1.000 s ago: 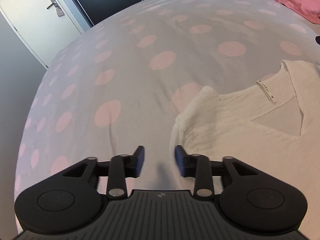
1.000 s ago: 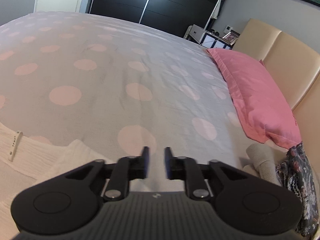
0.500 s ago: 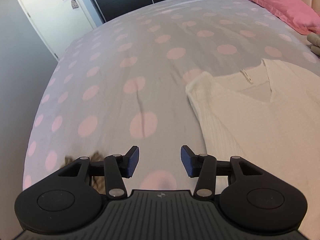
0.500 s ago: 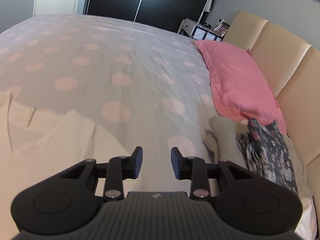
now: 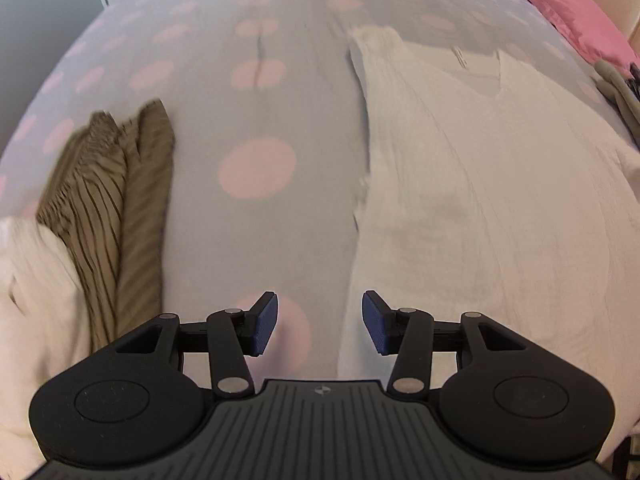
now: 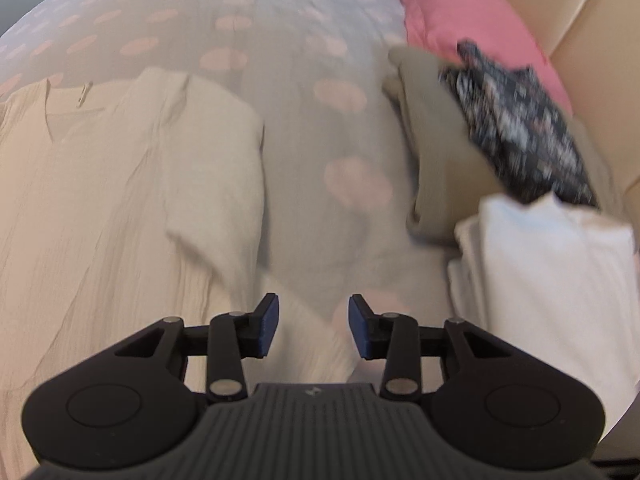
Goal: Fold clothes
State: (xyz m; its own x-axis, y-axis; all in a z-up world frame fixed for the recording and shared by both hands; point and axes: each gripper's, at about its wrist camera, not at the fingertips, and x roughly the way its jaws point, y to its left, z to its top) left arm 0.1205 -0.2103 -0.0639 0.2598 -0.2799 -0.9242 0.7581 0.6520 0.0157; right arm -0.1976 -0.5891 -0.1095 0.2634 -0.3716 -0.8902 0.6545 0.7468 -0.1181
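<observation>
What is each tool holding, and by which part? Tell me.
Nothing is held. The left tool is open and empty beside the cream top. The right tool is opening, with nothing between its jaws.

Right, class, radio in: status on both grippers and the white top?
Left gripper open, empty. Right gripper opening, empty. White top flat on the bed, unfolded. Nothing in the way.

White crinkled V-neck top (image 5: 500, 200) lies flat on my bed, face up, neckline away from me, label showing at the collar. One short sleeve (image 6: 216, 184) spread out to its side. Brown striped garment (image 5: 116, 208) bunched off to my left. Grey (image 6: 436, 168), dark patterned (image 6: 516, 128) and white (image 6: 548, 272) pieces heaped on my right.
</observation>
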